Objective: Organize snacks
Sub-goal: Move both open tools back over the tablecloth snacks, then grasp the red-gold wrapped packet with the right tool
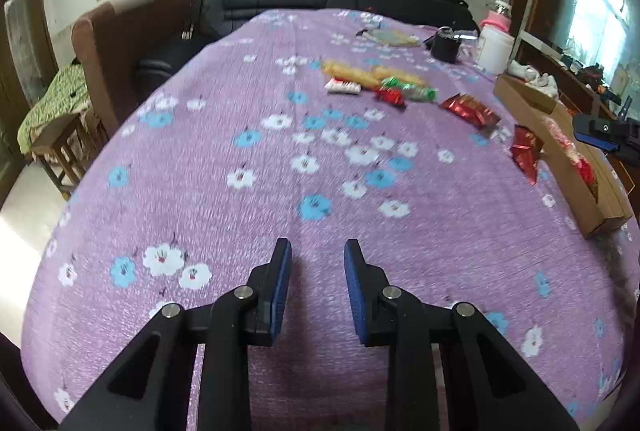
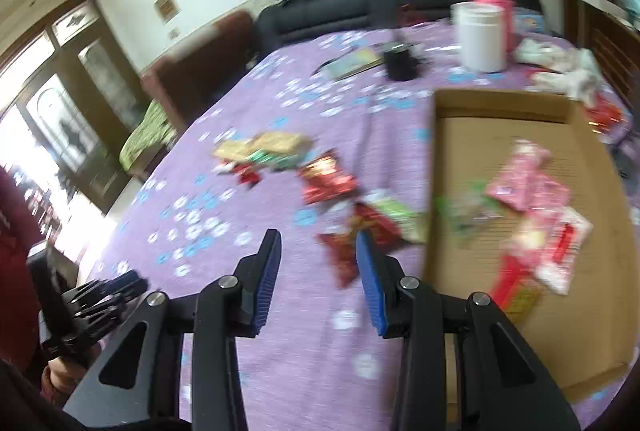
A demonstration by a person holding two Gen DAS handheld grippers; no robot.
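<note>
The cardboard box (image 2: 516,111) lies on the right of the counter (image 1: 280,191), which is under a purple flowered cloth, and it already holds pink and red packets (image 2: 532,187). The loose snacks lie to the left of the box: one red packet (image 2: 360,235) just off its left wall, another red one (image 2: 326,181) a little farther left, and a yellow-and-green cluster (image 2: 264,149) farther left and back.

The right hand-held gripper (image 2: 318,259) is open and holds nothing. Its jaws stand wide, and the nearest red packet sits just ahead of them, a little right of centre, close by its right finger. That packet's long axis seems to run diagonally, toward the box as it goes away from the gripper, though blur makes this uncertain.

The left hand-held gripper (image 1: 318,263) is open too and empty, over bare cloth well apart from the box; the snacks lie far ahead and to its right. The right hand is clearly nearer, so the next pick is likely its to make.
</note>
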